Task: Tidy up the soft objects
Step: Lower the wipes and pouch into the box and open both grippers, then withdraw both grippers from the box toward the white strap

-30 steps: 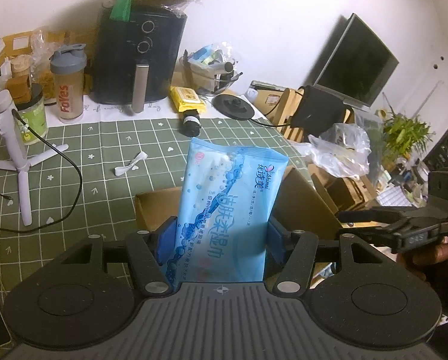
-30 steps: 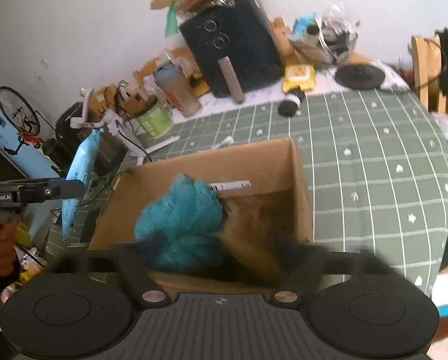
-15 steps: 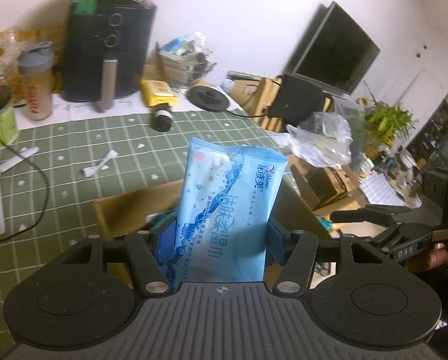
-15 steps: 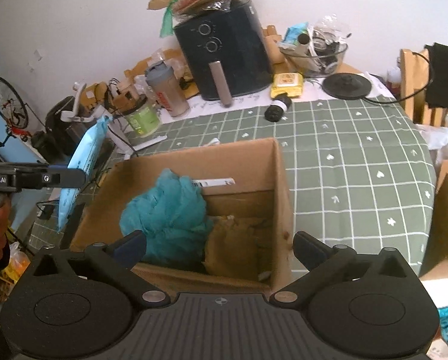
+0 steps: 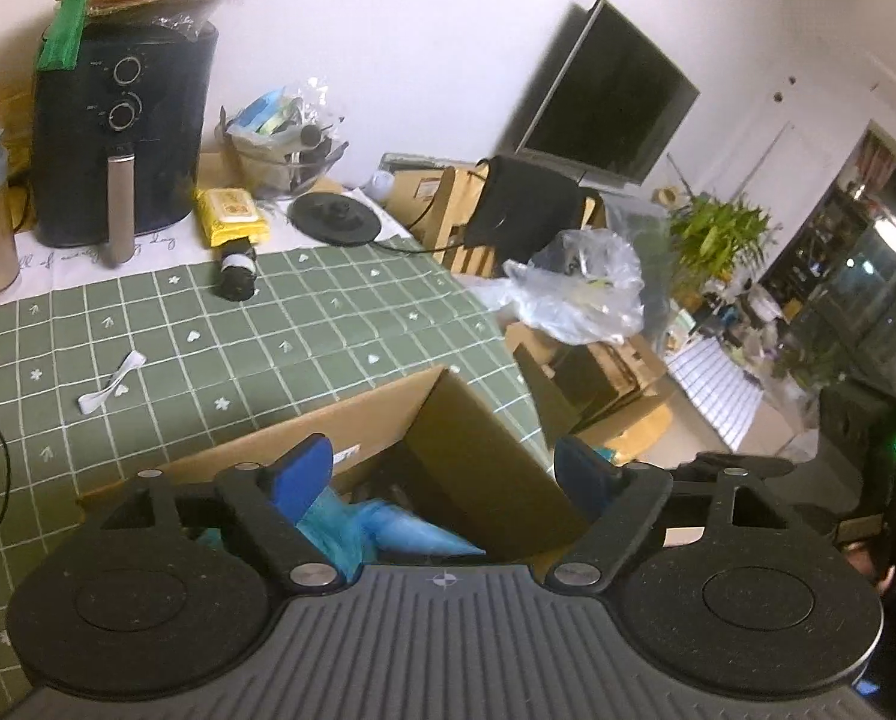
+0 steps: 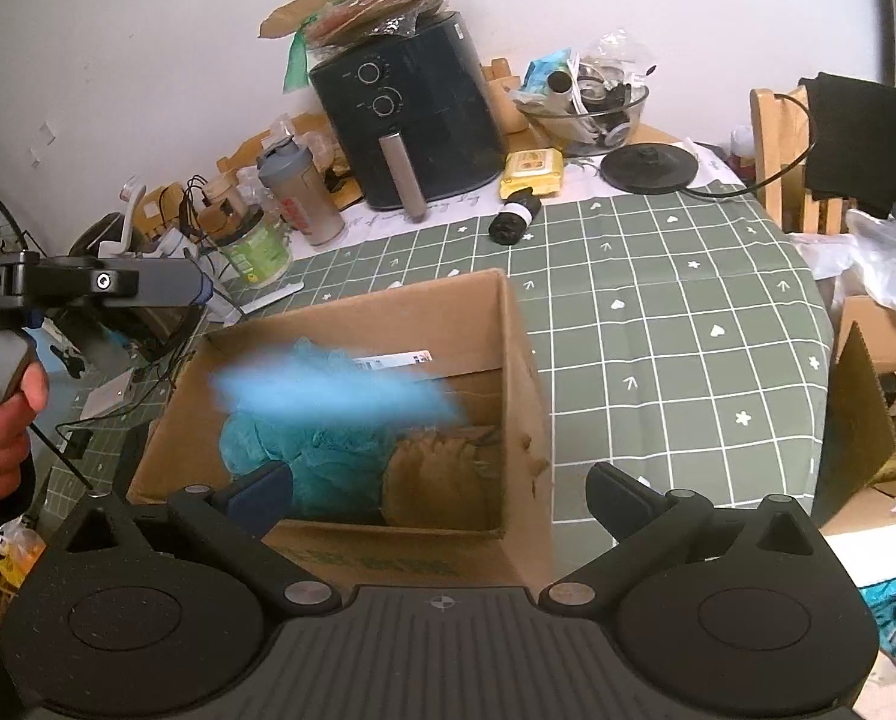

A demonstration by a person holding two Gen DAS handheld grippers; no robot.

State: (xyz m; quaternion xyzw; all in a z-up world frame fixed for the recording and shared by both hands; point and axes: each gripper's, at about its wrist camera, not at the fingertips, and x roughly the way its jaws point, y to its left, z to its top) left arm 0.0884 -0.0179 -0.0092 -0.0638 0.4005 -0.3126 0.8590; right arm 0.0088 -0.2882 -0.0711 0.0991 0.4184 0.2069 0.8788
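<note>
Green grid-patterned bench carrying an open brown cardboard box, the landmark for everything here. Behind the box, at the wall: a black air fryer, a grey-lidded shaker bottle, a yellow wipes pack. Inside the box: a teal mesh bath sponge at its left side, a tan crumpled soft thing just right of that, and above both a motion-blurred light-blue soft packet, caught mid-fall into the box; blue of the same sort visible in the left wrist view down between the jaws. Left gripper hanging above the box's near-left rim, jaws spread wide, gripping nothing. Right gripper at the box's front edge, jaws likewise spread and empty. Judged well along: at least three soft things boxed or landing. Left to do, as a guess: perhaps the yellow pack behind the box, if counted as soft; no other loose candidates clearly visible.
</note>
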